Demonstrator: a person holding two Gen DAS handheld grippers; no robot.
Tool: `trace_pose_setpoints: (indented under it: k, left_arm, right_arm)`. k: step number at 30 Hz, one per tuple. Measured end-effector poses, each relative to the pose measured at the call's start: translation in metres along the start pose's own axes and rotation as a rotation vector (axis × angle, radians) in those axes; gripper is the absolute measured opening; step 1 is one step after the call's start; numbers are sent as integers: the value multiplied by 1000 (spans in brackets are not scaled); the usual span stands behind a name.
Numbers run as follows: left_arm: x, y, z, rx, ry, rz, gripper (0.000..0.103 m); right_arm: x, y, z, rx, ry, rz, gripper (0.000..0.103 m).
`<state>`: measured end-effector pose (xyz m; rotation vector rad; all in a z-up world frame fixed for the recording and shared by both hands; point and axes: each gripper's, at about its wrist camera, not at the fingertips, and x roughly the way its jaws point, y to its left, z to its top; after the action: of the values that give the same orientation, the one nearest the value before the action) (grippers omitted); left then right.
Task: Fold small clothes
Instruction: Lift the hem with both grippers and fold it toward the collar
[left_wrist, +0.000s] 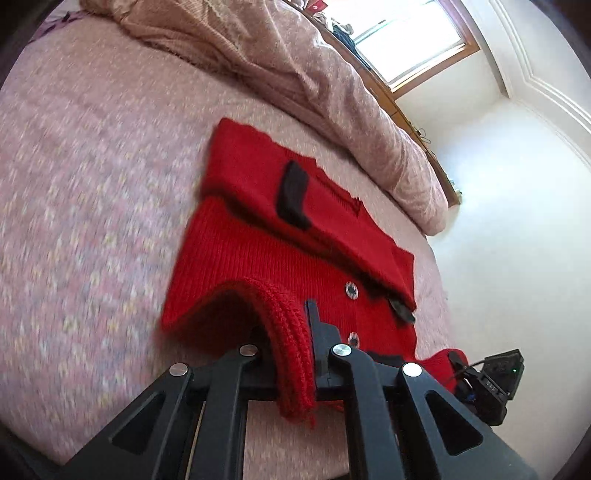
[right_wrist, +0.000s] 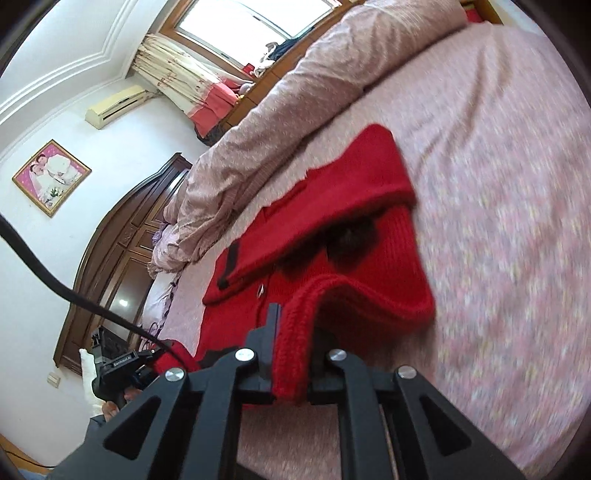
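Observation:
A small red knitted cardigan (left_wrist: 258, 236) with black trim and silver buttons lies on the pink bedspread, its sleeves folded across the front. My left gripper (left_wrist: 295, 343) is shut on the ribbed hem at one near corner and holds it off the bed. In the right wrist view the same cardigan (right_wrist: 332, 243) shows, and my right gripper (right_wrist: 295, 332) is shut on the ribbed hem at the other near corner, also lifted. The right gripper (left_wrist: 495, 376) appears at the lower right of the left wrist view, and the left gripper (right_wrist: 118, 365) at the lower left of the right wrist view.
The pink patterned bedspread (left_wrist: 92, 184) stretches around the garment. A rolled pinkish quilt (left_wrist: 332, 74) lies along the far side of the bed. A dark wooden headboard (right_wrist: 122, 243), a window (right_wrist: 251, 22) and white walls stand beyond.

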<state>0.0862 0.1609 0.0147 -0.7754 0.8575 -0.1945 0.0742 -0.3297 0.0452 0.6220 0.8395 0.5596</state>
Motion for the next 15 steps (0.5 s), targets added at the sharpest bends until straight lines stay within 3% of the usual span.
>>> trace_pose_setpoints:
  k: [7,15]
  left_arm:
    - [15,-7,31,30,-48,49,3]
    - [37,-7,70,40,-88,107,3]
  right_arm:
    - [9,-5,34,-32,-30,-49,10]
    - [44,-8,72,-128,-25,-161,10]
